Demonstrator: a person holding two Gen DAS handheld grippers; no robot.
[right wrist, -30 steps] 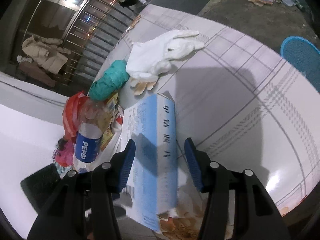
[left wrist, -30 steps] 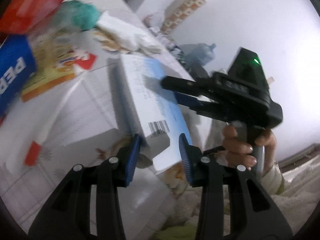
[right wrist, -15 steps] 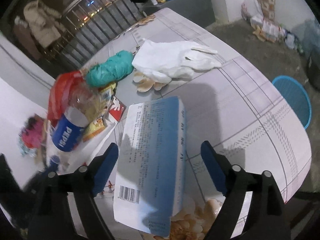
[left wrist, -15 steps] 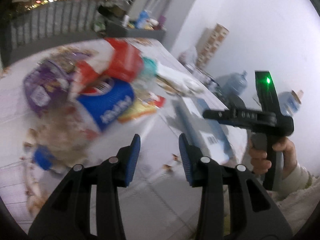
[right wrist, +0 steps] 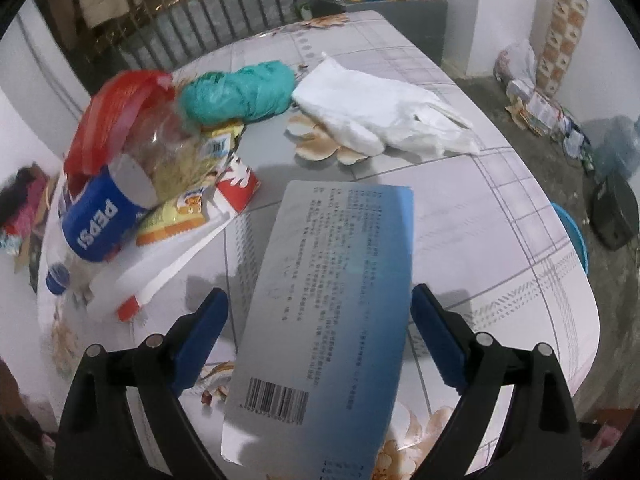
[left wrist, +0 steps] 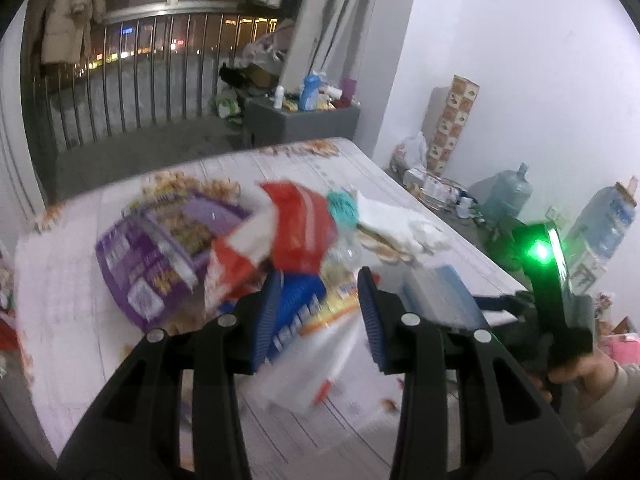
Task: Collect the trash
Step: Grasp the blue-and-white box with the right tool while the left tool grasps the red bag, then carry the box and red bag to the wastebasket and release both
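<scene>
A pile of trash lies on the table (right wrist: 500, 208): a Pepsi bottle (right wrist: 100, 220), a red bag (right wrist: 116, 116), a teal wad (right wrist: 240, 92), white gloves (right wrist: 384, 120), a yellow snack wrapper (right wrist: 176, 216) and a white-blue box (right wrist: 332, 296). My right gripper (right wrist: 318, 328) is open with its jaws wide on either side of the box. My left gripper (left wrist: 318, 312) is open and empty, above the table in front of the Pepsi bottle (left wrist: 296, 316). A purple packet (left wrist: 160, 256) lies left of the red bag (left wrist: 296, 232). The box (left wrist: 440, 296) and the right gripper (left wrist: 496, 308) show at right.
A blue basket (right wrist: 572, 236) stands on the floor beyond the table's right edge. Water jugs (left wrist: 508, 200) and clutter line the wall. A grey cabinet (left wrist: 304, 120) with bottles stands behind the table, by a railing (left wrist: 120, 92).
My left gripper has swung away from the box toward the pile and pulled back. My right gripper has opened wide and backed off, and the box lies flat between its jaws.
</scene>
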